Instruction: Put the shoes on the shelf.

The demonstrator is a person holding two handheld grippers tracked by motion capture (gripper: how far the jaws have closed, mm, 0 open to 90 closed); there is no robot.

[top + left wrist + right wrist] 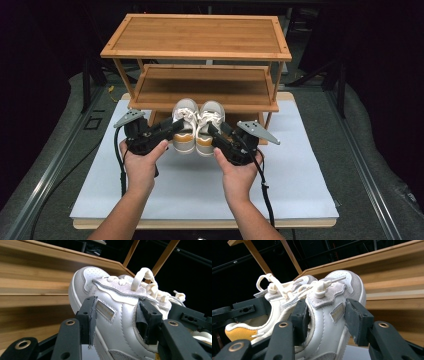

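Item: pair of white sneakers, left shoe [185, 127] and right shoe [209, 129], side by side, toes toward bamboo shoe rack [200, 65]. Position rel. to rack: directly in front of lower shelf [205, 92], heels nearest the person, seemingly lifted clear of white mat [200, 185].

Tool state:
- Left gripper [115, 320]: jaws spread wide, pinching left shoe across its side panels, pads bearing on upper.
- Right gripper [328, 320]: same config., pinching right shoe across the upper, just below the laces.

Handling (judged):
- Light; small shoes, one per gripper, no strain expected.
- Upper soft, smooth synthetic leather: yields under pads, may slip if squeezed lightly. Sole stiffer.
- Laces [147, 282] loose, prone to snagging on rack edge or jaws.
- Not fragile; scuffing poss. against wood.
- Best hold: mid-upper, across both sidewalls, as now. Avoid tongue, laces, heel tab alone. Hold ahead of heel leaves toe free to enter shelf first.
- Keep both shoes level and parallel; soles touching each other near rack front may twist the grip.

Surface and room:
- White mat on a board w/ light wood edge, flat, matte.
- Rack at far side of mat: top shelf [200, 35] and lower shelf both bare, raised rims, slanted legs.
- Beyond rack and either side: dark, grey floor covering, metal rails, stand legs.
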